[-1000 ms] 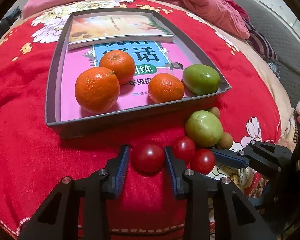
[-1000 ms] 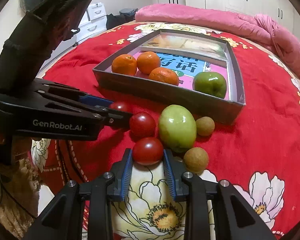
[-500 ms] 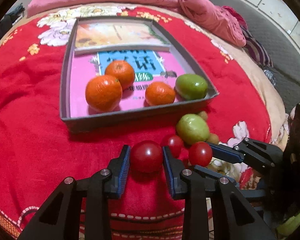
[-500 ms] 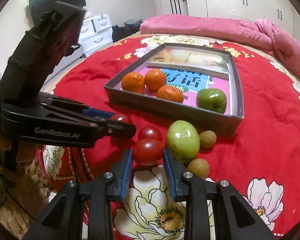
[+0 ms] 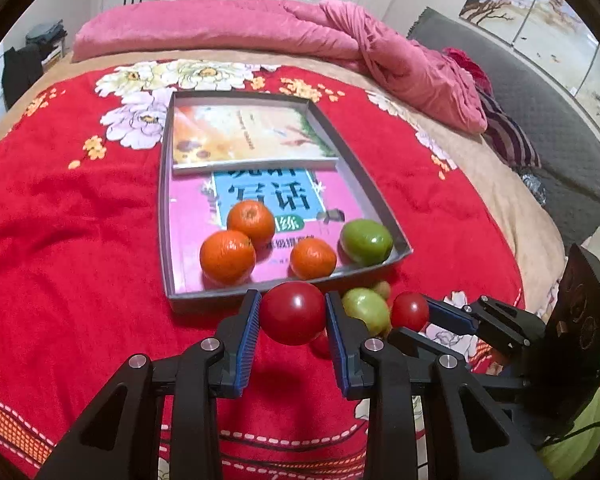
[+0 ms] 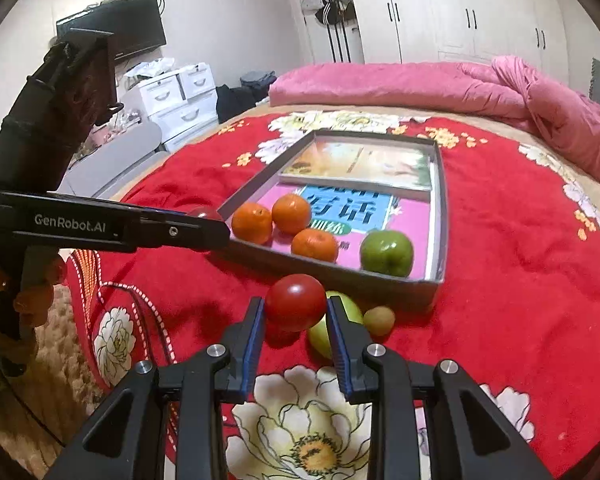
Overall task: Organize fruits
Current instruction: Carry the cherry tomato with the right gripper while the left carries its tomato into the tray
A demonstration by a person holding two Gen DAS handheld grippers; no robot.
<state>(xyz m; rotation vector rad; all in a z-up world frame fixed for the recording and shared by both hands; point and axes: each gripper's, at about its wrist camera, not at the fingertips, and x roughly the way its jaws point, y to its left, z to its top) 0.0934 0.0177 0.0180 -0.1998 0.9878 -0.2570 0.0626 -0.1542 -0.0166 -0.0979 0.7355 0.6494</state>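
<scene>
Both tomatoes have lifted off the blanket point(image 5: 80, 280), left gripper's point(image 5: 292, 313) and right gripper's point(image 6: 295, 303).

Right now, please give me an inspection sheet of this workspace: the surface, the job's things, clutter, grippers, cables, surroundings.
Surface: red flowered blanket on a bed.
Job's things: grey shallow cardboard box holding three oranges and one green apple; second green apple, two small brown round fruits and a third tomato lie on the blanket outside.
Clutter: two books lining the box.
Grippers: left gripper shut on a red tomato; right gripper shut on another red tomato; both are lifted.
Cables: thin dark cable at the bed's left edge.
Surroundings: pink quilt, white drawers, wardrobe doors.
</scene>
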